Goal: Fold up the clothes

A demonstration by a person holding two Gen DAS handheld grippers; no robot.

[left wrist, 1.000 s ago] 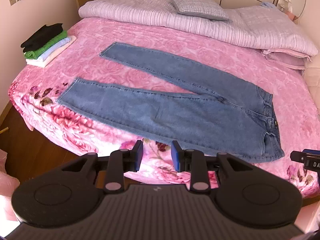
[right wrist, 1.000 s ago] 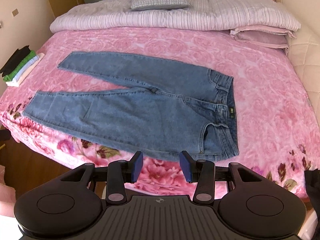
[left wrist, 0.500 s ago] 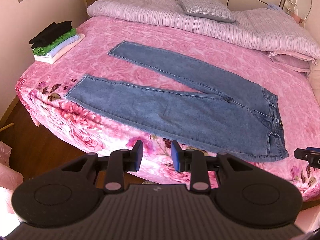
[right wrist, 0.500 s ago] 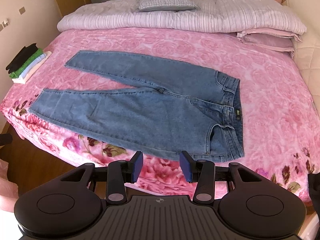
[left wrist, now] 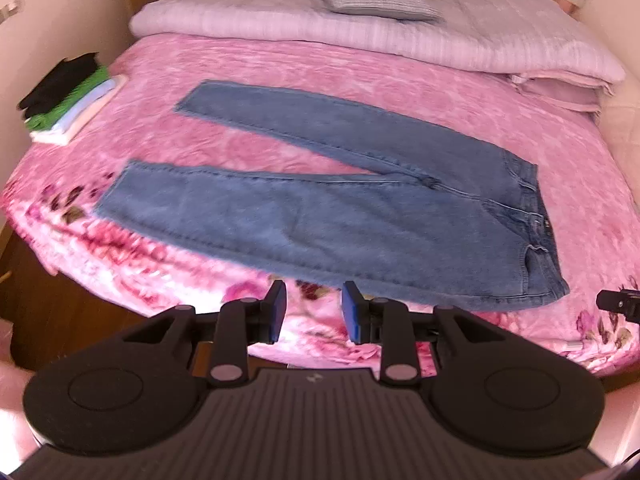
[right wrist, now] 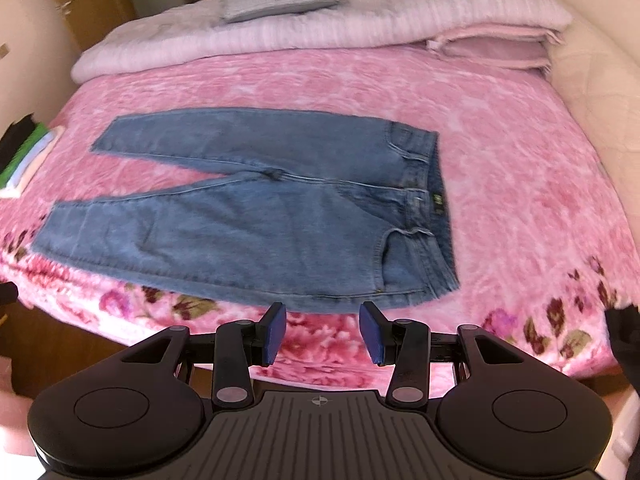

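Note:
A pair of blue jeans (left wrist: 340,216) (right wrist: 248,216) lies flat on the pink floral bedspread (left wrist: 280,68) (right wrist: 520,152), legs spread in a V toward the left and waistband at the right. My left gripper (left wrist: 313,312) hovers open over the bed's near edge, just short of the lower leg's hem side, with nothing between its blue pads. Near the waist end of the jeans, my right gripper (right wrist: 323,334) is open too and empty, its fingertips close to the near seam. Neither gripper touches the denim.
A stack of folded clothes (left wrist: 68,100) (right wrist: 22,156), black on top, then green and pale layers, sits at the bed's left edge. A folded striped quilt (left wrist: 360,36) with a grey pillow (left wrist: 376,0) lies across the head of the bed. Wooden floor (left wrist: 48,312) shows below the near edge.
Both views have shifted and now show motion blur: the jeans sit further right in the left wrist view and further left in the right wrist view. Both jaw gaps look unchanged.

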